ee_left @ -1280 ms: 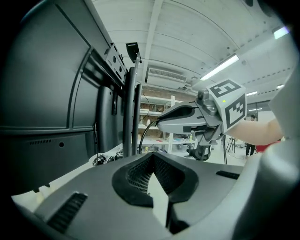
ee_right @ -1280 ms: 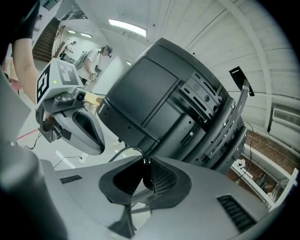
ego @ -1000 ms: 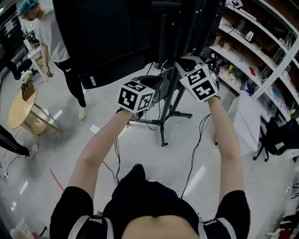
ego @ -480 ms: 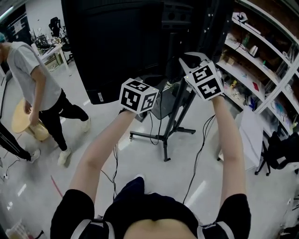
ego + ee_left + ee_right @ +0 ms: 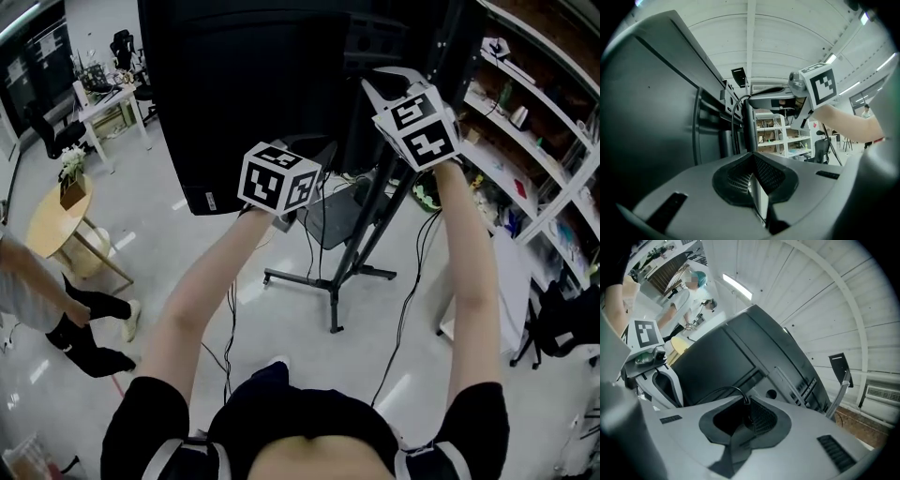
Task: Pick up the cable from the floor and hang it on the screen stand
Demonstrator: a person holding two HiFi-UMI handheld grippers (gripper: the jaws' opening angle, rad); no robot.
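This is a big room with a pale floor point(image 5: 159, 253) and shelves point(image 5: 539, 112) on the right. Both grippers are up high, near the back of the black screen point(image 5: 244, 84) on its screen stand point(image 5: 366, 225). The right gripper point(image 5: 746, 404) has its fingers pinching the thin black cable point(image 5: 723, 388). The cable loops toward the left gripper point(image 5: 752, 157), whose fingers are pressed together, it seems on the cable too. I think it is best to keep both pinches tight, lay the loop over a part of the stand that sticks out, then let go.
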